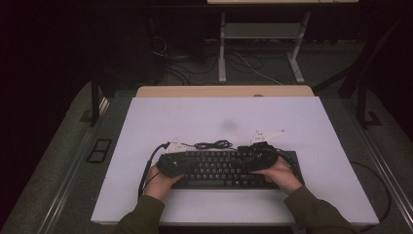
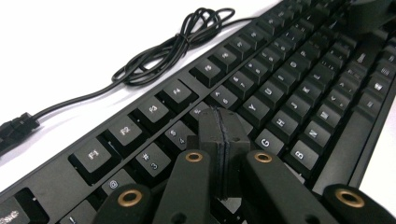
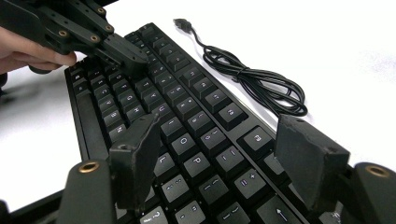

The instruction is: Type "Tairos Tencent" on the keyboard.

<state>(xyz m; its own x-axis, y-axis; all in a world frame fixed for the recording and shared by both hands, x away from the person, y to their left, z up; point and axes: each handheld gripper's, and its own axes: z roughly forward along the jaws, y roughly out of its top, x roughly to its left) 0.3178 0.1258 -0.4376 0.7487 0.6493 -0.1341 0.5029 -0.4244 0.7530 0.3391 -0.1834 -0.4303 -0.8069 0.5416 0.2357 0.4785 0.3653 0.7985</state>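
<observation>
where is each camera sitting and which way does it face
High view: above the person's side, facing forward and down on the table; forearms, hands and both grippers over the keyboard.
Left gripper view: on the left gripper, jaws shut, looking along the key rows.
Right gripper view: on the right gripper, jaws open over the keys.
All share the keyboard and its coiled cable.

keyboard [image 2: 280,93] far end cropped, key legends blurred

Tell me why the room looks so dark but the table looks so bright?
High view: dim all round, only the white table lit. Left gripper view: the table glares blank white, far keys on the keyboard go blurry. Right gripper view: near keys sharp, the cable casts almost no shadow.
</observation>
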